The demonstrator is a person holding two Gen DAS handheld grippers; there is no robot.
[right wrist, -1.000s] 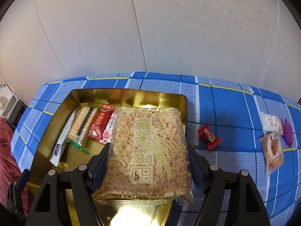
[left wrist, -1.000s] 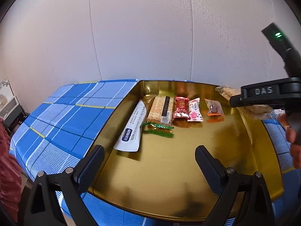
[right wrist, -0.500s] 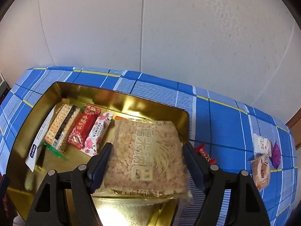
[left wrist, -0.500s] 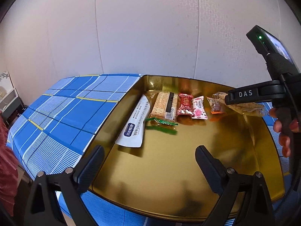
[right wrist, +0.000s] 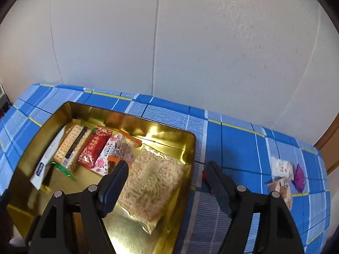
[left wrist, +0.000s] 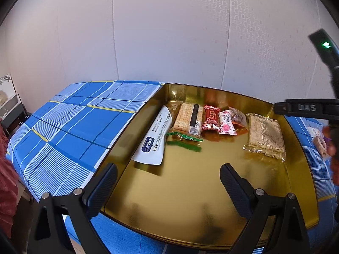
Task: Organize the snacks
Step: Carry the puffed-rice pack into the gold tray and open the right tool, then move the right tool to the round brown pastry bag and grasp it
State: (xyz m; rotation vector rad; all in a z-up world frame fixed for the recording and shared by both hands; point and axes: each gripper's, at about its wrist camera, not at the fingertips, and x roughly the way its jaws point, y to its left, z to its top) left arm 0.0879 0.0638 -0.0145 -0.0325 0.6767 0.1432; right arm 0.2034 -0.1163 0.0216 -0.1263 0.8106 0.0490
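Observation:
A gold tray (left wrist: 190,192) (right wrist: 169,133) lies on the blue checked cloth. A row of snacks runs along its far side: a long white packet (left wrist: 152,141), a cracker pack (left wrist: 188,118), a red candy (left wrist: 210,118), a pink packet (left wrist: 226,123) and a green wrapper (left wrist: 184,137). The rice cracker pack (left wrist: 264,135) (right wrist: 152,182) lies flat at the tray's right end, free of any pads. My right gripper (right wrist: 167,182) hovers open above it, its right finger over the tray's rim. My left gripper (left wrist: 169,188) is open over the tray's near part, with nothing in it.
Loose snacks lie on the cloth right of the tray: a red candy (right wrist: 203,175) half hidden behind my right finger, then a white packet (right wrist: 282,167), a purple sweet (right wrist: 299,177) and a beige packet (right wrist: 281,192). A white wall stands close behind the table.
The rice cracker pack, earlier between the right gripper's fingers above the tray, now lies in the tray. The right gripper has lifted and shifted right. The left gripper has stayed put.

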